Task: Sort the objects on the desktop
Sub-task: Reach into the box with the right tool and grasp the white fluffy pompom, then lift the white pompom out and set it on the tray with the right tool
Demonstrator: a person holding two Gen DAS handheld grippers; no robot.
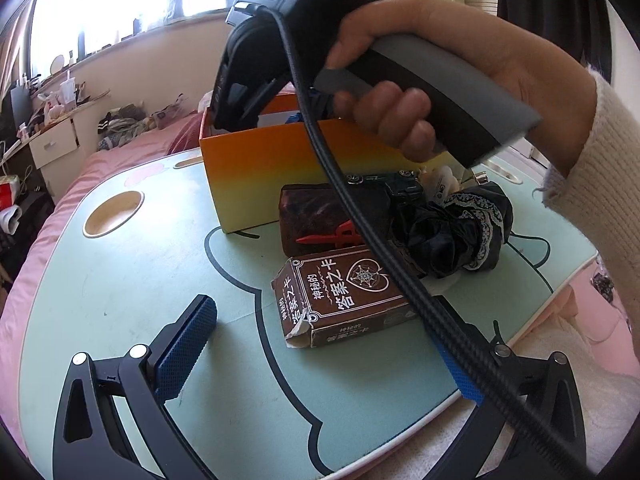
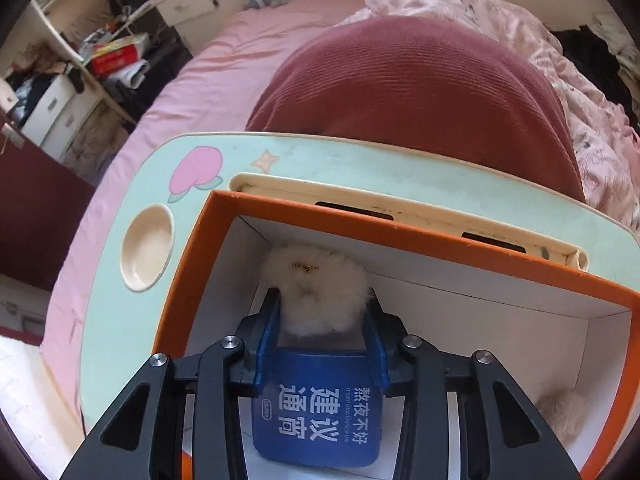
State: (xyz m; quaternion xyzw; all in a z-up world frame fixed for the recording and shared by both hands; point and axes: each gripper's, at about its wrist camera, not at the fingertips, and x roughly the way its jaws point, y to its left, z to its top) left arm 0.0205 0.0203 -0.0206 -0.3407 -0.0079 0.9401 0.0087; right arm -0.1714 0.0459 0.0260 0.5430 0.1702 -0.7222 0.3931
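A flat blue tin [image 2: 316, 408] with white Chinese lettering sits inside the orange box [image 2: 400, 236], a fluffy white scrunchie [image 2: 316, 292] beyond it. The right gripper [image 2: 320, 344] dips into the box, jaws pinching the tin's sides. The left gripper [image 1: 320, 360] hovers with jaws spread over a brown card box [image 1: 344, 296] on the mint tabletop [image 1: 120, 280], which rests on a pink bed [image 2: 208, 68].

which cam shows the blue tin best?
Right wrist. The blue tin fills the lower centre, label readable, held between the right gripper fingers inside the orange box. In the left wrist view the box wall and the right gripper hide it; only a blue sliver of something shows above the rim.
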